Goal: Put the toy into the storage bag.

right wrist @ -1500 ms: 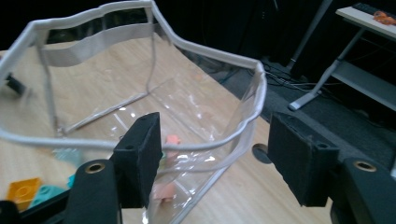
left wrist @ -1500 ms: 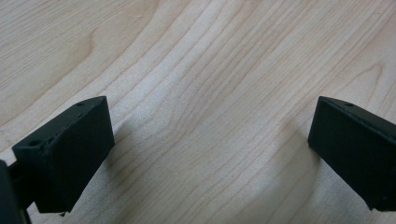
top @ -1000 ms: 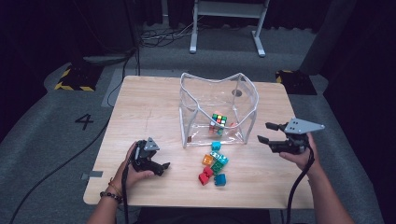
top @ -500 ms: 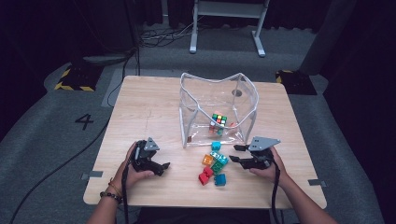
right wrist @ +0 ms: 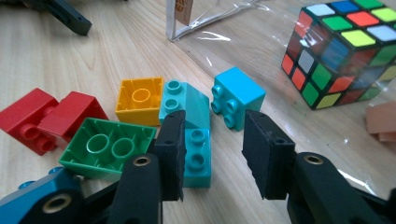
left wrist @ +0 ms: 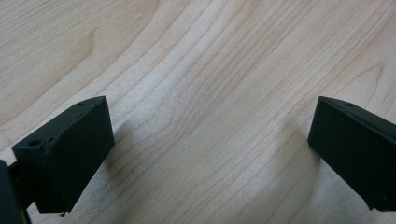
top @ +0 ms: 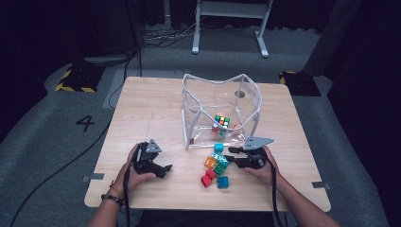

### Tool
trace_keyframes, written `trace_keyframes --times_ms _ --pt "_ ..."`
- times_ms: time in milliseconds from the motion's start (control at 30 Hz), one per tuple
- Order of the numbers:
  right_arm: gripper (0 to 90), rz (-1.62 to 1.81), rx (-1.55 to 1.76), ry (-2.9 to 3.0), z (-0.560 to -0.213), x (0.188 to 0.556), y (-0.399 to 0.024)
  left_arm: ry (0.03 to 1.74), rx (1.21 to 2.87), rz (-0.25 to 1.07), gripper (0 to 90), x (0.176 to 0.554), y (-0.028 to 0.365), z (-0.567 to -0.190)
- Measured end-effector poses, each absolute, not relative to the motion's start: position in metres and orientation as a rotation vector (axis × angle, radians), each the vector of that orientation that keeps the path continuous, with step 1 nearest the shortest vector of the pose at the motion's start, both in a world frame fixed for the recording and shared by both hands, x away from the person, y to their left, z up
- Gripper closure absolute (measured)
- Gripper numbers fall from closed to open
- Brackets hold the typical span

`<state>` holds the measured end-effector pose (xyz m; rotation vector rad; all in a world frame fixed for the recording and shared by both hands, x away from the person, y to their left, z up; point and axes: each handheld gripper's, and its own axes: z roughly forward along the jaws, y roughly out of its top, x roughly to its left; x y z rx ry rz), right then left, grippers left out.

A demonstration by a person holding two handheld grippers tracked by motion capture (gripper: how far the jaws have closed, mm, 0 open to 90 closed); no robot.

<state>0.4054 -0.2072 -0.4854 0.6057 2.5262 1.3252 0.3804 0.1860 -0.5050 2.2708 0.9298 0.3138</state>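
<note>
Several toy bricks lie in front of the clear bag: a teal one (right wrist: 196, 151), a light blue one (right wrist: 237, 97), an orange one (right wrist: 139, 100), a green one (right wrist: 107, 147) and a red one (right wrist: 44, 116). My right gripper (top: 232, 158) lies low on the table and points left into the pile (top: 215, 165). Its jaws have just been closing and stand around the teal brick, with a gap still showing at the right pad (right wrist: 259, 156). My left gripper (top: 163, 169) rests on the table at the left, its jaws (left wrist: 210, 140) wide apart over bare wood.
A clear plastic bag with a white frame (top: 246, 101) stands open at the table's middle, a Rubik's cube (top: 221, 121) inside it. A dark blue brick (top: 222, 181) lies nearest the front edge. Bare wood (top: 146, 113) stretches left of the bag.
My right gripper has come down and leftward from the table's right side to the bricks, and its jaws have narrowed. The left gripper has stayed put.
</note>
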Motion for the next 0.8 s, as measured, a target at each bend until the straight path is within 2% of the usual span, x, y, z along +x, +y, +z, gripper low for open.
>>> trace_keyframes --times_ms 133,300,433,800 --pt "60.7 1.302 0.63 2.54 -0.492 0.408 -0.205 0.93 2.27 0.314 0.4 0.38 0.186 -0.505" --pt "67.5 1.284 0.637 2.525 -0.491 0.409 -0.212 0.931 2.27 0.313 0.4 0.38 0.186 -0.505" --pt "67.1 1.277 0.66 2.525 -0.49 0.409 -0.225 0.931 2.27 0.313 0.4 0.38 0.186 -0.505" --pt "50.9 1.272 0.697 2.5 -0.486 0.398 -0.244 0.929 2.272 0.315 0.4 0.38 0.186 -0.505"
